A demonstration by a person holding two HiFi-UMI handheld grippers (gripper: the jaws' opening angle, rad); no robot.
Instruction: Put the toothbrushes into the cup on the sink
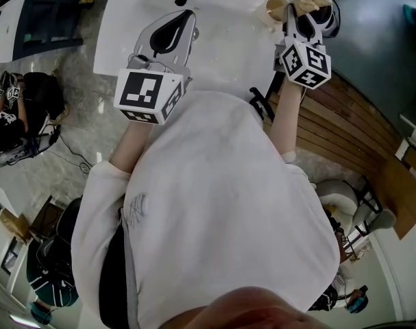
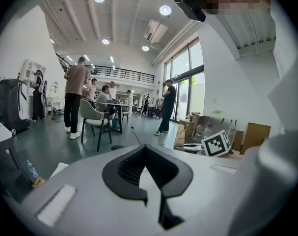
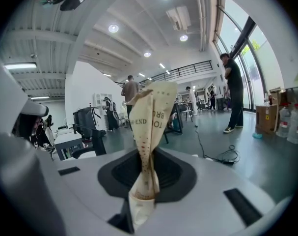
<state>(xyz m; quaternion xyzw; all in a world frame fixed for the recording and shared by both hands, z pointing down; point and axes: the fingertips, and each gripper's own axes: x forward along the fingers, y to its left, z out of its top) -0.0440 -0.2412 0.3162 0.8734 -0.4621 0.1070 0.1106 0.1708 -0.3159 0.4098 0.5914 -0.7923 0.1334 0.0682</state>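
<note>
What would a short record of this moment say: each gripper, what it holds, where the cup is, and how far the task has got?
left gripper: jaws together, nothing between them, held over the white sink
right gripper: shut on a paper-wrapped toothbrush
wrapper: pinched near one end, the rest sticks out beyond the jaws
cup: at the sink's far right corner, just left of the right gripper in the head view
task state: wrapped toothbrush not yet in the cup
cup contents: cannot tell
</note>
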